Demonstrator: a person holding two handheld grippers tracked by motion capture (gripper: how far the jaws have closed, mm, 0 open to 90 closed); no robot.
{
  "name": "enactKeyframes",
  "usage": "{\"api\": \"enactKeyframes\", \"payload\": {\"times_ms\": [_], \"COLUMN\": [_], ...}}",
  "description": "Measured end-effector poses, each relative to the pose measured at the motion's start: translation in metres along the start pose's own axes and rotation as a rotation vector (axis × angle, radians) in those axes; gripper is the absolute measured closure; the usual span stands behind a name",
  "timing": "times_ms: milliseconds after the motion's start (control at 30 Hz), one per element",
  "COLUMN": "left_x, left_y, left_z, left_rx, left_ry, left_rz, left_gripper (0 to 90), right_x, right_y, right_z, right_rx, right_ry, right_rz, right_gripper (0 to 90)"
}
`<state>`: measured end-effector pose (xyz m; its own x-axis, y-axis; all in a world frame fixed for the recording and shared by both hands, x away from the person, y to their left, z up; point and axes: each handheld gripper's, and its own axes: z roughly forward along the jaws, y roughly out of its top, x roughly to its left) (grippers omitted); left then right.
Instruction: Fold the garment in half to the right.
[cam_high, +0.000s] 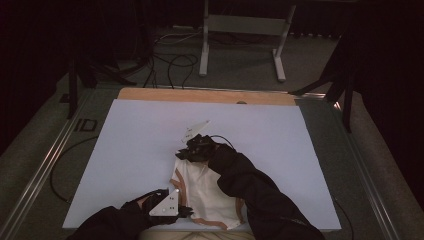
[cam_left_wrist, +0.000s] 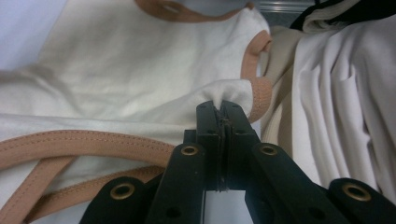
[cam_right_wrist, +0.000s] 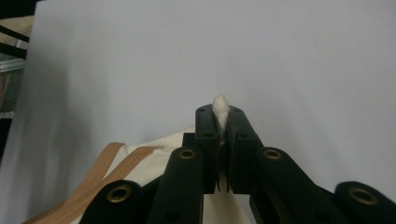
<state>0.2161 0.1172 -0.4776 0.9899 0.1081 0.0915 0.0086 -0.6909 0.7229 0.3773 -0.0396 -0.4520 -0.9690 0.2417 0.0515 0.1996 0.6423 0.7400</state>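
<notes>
We hold a cream cloth bag (cam_high: 207, 192) with tan handles (cam_left_wrist: 70, 144) at two points, one per tool, and it lies on the white table sheet (cam_high: 140, 145) at the near edge, between the two grippers. The left gripper (cam_high: 184, 211) has its jaws clamped together on a pinch of fabric: in the left gripper view a small tuft of cream cloth stands out just past the jaw tips, directly beside the tan binding (cam_left_wrist: 261, 95) that edges the bag's opening. Gripping next to this binding is a sound choice, in our judgement, because the stitched edge is stiffer than the plain panel and resists slipping through the pads. The right gripper (cam_high: 187, 150) is likewise closed on the cloth; in the right gripper view a narrow fold of fabric rises between the jaws and projects slightly beyond their tips, with the rest of the bag trailing back beneath the tool and bare sheet ahead of it. With the grip points well apart, on the far and near ends of the bag, we judge that the panel can be drawn taut between them and the bag spread or repositioned without bunching. The handles lie loose below and to the left of the left gripper's jaws, clear of both grips.
</notes>
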Motion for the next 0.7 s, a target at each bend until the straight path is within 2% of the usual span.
{"api": "enactKeyframes", "payload": {"times_ms": [233, 700], "left_x": [0.001, 0.004], "left_y": [0.011, 0.027], "left_z": [0.006, 0.009], "left_rx": [0.011, 0.035], "left_ry": [-0.023, -0.052], "left_rz": [0.035, 0.079], "left_gripper": [88.5, 88.5], "right_x": [-0.002, -0.006], "right_y": [-0.007, -0.028], "right_z": [-0.017, -0.046], "right_rx": [-0.029, -0.072], "right_ry": [-0.007, -0.043], "right_rz": [0.019, 0.054], "right_gripper": [85.3, 85.1]}}
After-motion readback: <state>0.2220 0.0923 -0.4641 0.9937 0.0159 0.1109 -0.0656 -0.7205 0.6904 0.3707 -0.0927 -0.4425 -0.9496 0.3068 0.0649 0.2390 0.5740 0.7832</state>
